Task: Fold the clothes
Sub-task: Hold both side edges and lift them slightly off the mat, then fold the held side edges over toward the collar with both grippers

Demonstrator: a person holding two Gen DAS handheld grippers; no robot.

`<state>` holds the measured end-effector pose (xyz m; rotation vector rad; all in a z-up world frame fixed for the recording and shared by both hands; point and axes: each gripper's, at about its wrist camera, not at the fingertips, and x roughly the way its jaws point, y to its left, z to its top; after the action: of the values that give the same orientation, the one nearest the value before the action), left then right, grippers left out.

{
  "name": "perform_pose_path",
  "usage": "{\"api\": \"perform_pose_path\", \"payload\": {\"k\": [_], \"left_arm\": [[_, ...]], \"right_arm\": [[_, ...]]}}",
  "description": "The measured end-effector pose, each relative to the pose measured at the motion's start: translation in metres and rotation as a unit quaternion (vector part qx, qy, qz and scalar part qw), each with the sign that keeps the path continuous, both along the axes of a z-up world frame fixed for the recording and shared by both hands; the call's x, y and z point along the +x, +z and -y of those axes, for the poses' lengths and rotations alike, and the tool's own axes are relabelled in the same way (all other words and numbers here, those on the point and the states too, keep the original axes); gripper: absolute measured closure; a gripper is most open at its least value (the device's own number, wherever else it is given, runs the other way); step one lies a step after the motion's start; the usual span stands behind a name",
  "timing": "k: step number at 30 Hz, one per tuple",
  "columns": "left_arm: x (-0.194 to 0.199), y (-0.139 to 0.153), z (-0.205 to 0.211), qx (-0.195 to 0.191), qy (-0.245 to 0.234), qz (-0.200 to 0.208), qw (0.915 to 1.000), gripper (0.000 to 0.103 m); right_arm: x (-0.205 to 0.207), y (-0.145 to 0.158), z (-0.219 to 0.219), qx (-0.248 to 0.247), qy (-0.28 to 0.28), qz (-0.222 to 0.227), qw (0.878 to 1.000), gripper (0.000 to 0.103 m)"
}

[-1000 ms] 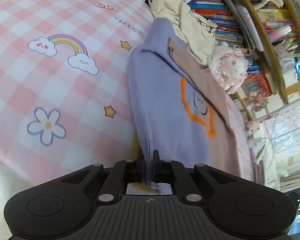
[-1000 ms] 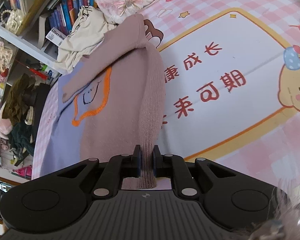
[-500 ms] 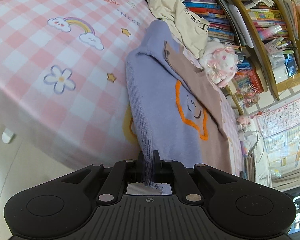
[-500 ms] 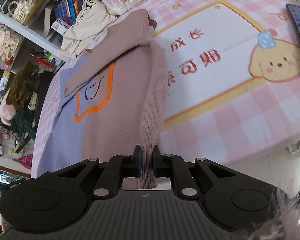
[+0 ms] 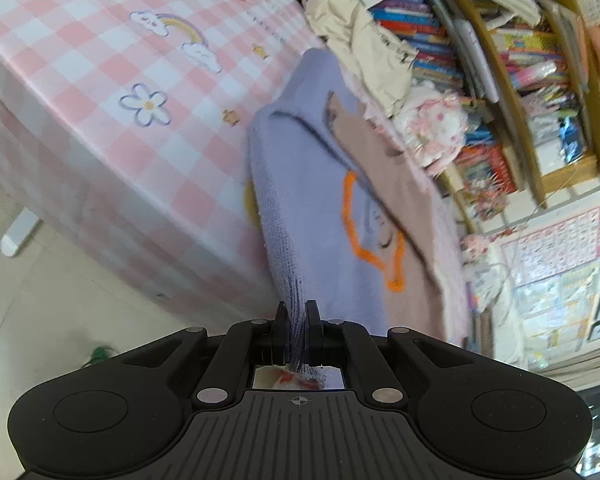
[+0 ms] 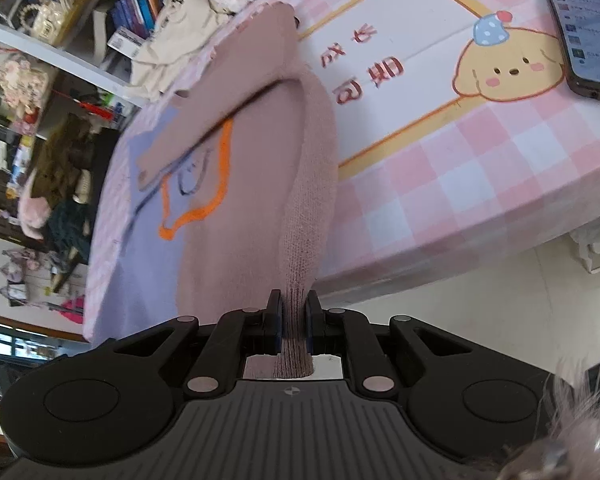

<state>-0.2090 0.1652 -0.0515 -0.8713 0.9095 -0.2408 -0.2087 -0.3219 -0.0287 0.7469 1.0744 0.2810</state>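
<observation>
The left gripper (image 5: 297,316) pinched the knit sweater (image 5: 320,216) at its lilac hem; the right gripper (image 6: 293,312) clamped its mauve hem, the sweater stretched off the checked tablecloth (image 6: 440,168)

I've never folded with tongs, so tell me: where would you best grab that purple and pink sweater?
Take the sweater at its ribbed bottom hem, one corner each, coming from the table's near edge. The hem lies nearest and its folded knit fits between the fingers. That is where the left tongs and right tongs pinch it now.
</observation>
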Motion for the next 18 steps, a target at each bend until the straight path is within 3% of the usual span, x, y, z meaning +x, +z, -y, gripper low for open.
{"api": "perform_pose_path", "payload": {"k": [6, 13, 18], "left_arm": [[0.019, 0.021, -0.001, -0.064, 0.026, 0.048, 0.9964, 0.099], [0.067, 0.042, -0.007, -0.093, 0.029, 0.096, 0.9906, 0.099], [0.104, 0.055, -0.012, -0.109, 0.029, 0.123, 0.9860, 0.099]], "right_arm": [[0.018, 0.022, 0.014, 0.079, -0.017, 0.032, 0.996, 0.093], [0.065, 0.046, 0.026, 0.148, -0.059, 0.079, 0.984, 0.093], [0.105, 0.061, 0.027, 0.157, -0.081, 0.111, 0.978, 0.093]]}}
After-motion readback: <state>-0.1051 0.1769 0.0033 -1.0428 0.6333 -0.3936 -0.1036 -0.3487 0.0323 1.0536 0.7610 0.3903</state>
